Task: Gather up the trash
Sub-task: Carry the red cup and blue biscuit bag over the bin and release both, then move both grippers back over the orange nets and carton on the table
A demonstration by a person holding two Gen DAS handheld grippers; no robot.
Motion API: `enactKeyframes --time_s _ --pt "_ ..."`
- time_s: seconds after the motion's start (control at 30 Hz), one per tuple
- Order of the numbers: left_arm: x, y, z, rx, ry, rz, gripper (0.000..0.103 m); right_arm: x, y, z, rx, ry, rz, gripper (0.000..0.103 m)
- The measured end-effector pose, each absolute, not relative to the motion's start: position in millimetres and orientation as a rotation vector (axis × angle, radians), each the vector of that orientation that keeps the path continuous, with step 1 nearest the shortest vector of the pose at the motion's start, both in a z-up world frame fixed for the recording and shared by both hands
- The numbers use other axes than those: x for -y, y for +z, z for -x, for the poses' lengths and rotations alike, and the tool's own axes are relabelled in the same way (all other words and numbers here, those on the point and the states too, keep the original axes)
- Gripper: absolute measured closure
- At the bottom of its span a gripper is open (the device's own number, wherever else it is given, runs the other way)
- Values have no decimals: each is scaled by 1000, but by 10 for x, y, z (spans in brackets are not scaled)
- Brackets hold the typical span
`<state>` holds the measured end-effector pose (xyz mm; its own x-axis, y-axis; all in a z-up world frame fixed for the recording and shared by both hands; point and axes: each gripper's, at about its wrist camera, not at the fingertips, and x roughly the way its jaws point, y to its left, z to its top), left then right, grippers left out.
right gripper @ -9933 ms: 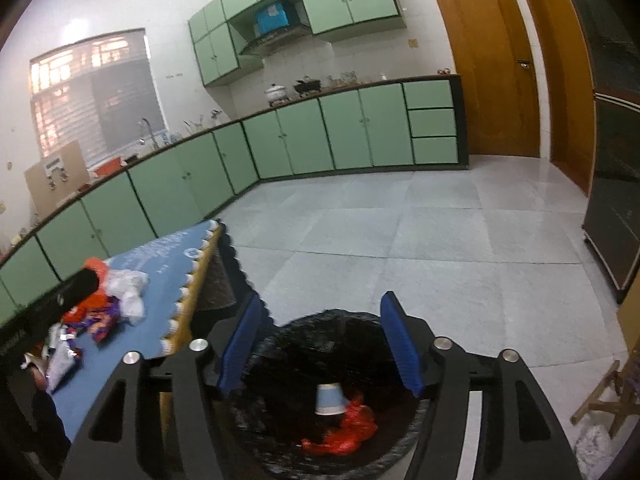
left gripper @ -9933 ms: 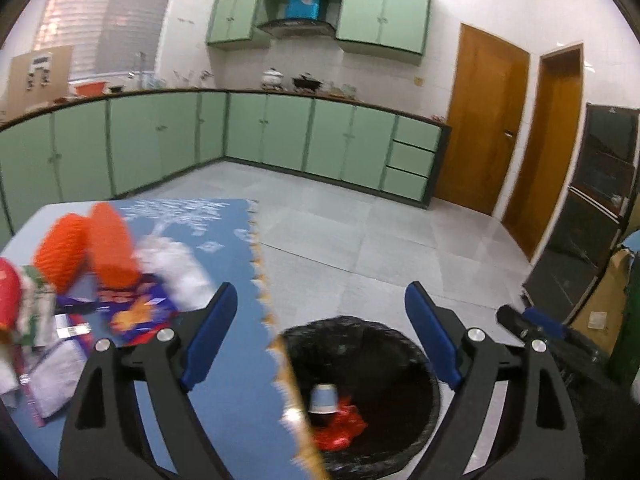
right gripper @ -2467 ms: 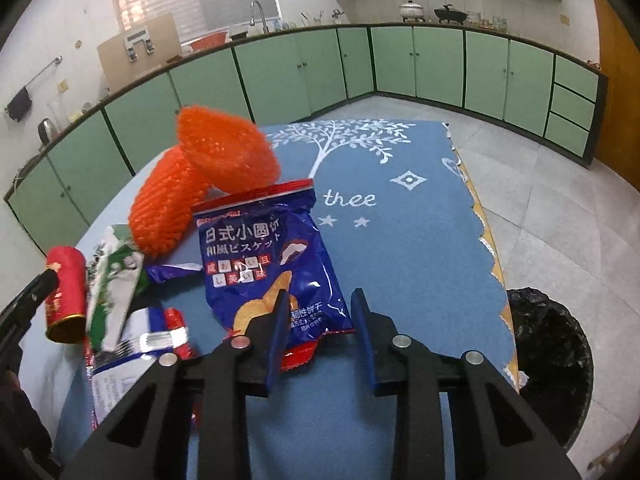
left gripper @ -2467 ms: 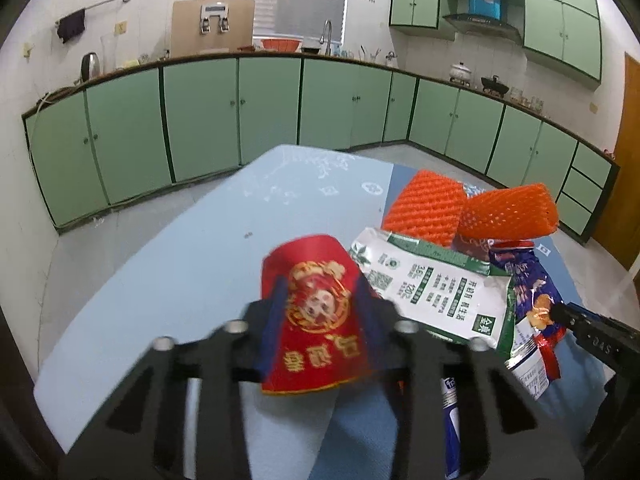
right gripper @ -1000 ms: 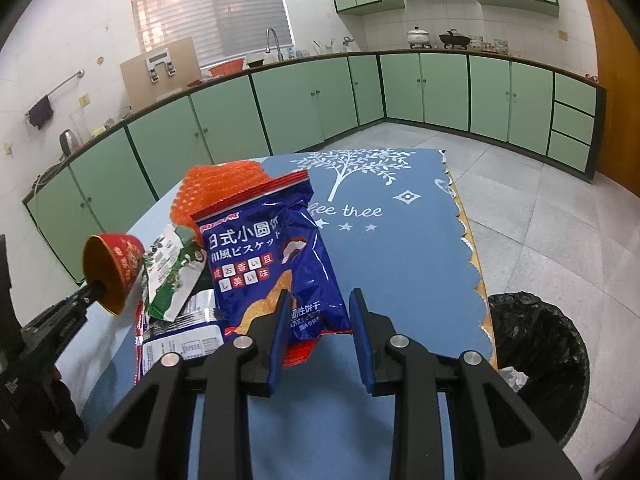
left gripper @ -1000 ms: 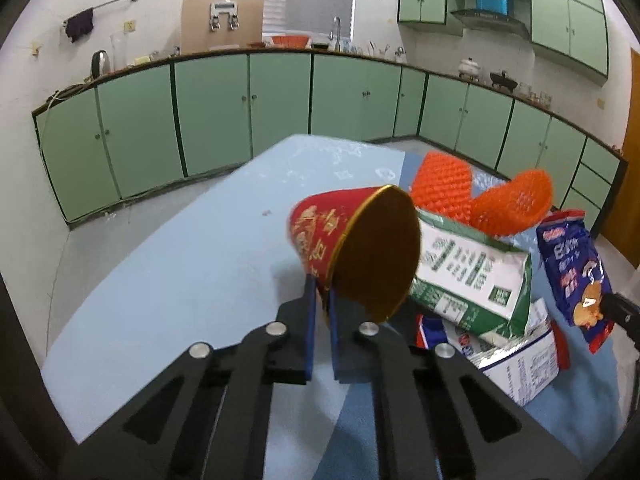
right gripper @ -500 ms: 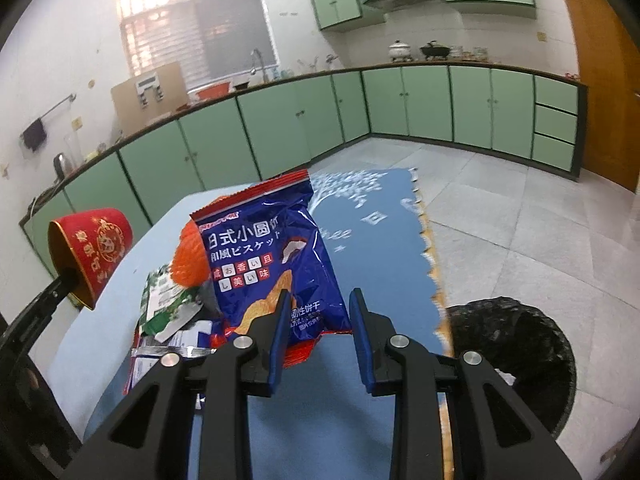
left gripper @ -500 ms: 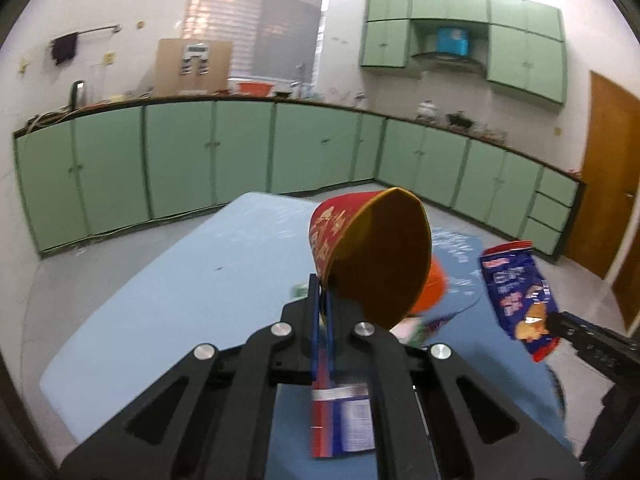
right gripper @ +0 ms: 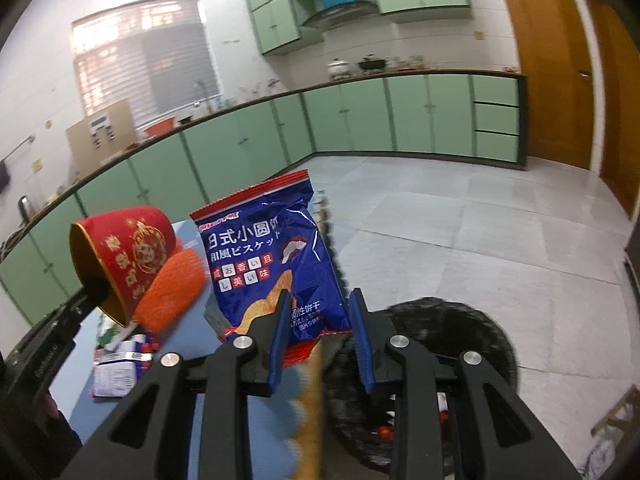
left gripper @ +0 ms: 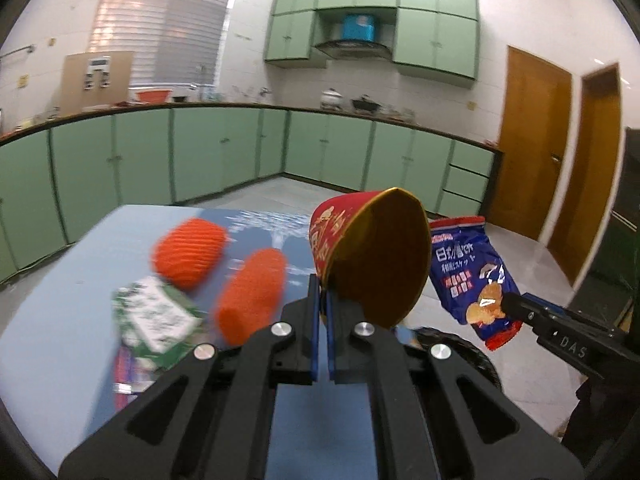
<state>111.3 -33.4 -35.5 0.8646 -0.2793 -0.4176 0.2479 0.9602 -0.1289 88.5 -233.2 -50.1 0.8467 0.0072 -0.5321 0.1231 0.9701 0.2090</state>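
My left gripper (left gripper: 323, 294) is shut on the rim of a red paper cup (left gripper: 360, 256) with a gold inside. The cup hangs tilted above the table, mouth towards the camera. My right gripper (right gripper: 320, 306) is shut on the lower edge of a blue snack bag (right gripper: 264, 256), which stands upright in the air. The left wrist view shows the bag (left gripper: 468, 268) to the right of the cup, held by the right gripper (left gripper: 508, 306). A black-lined trash bin (right gripper: 460, 320) stands on the floor just beyond the table edge, below the right gripper.
Two orange foam nets (left gripper: 188, 256) (left gripper: 252, 292), a green-and-white packet (left gripper: 156, 316) and other wrappers (right gripper: 120, 364) lie on the blue-clothed table (left gripper: 60, 300). Green cabinets line the far walls. Wooden doors (left gripper: 532, 160) stand at the right, with tiled floor between.
Both grippers have swung right with the cup and the bag lifted, away from the wrappers. The bin has come nearer below the right gripper.
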Motion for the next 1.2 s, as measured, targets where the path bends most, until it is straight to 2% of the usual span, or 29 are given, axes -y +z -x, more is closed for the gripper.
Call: enactKeyframes --time_s 0.43,0.77,0.87,0.93,1.07,1.2 --pt "1808 -758 -1271 -544 -530 -18 101 3643 -829 -541 -622 -310 -272 73" --pt "2176 -1049 -1596 -644 -565 -72 99 3881 -1201 -817 -709 -335 -292 73" --pt "2196 -1051 -1648 -654 -569 -71 93 3922 -1305 -870 -740 -332 -303 71" --pt "2185 -1027 -1661 -649 -564 -69 79 3920 -1327 -855 -743 -332 -304 68" --pt "2131 -964 -1686 -639 -553 -53 74 3906 -1309 -815 -739 -339 -307 57" --pt "2060 -893 -1679 -637 -541 -32 71 3904 -1257 -788 -726 -342 -313 56"
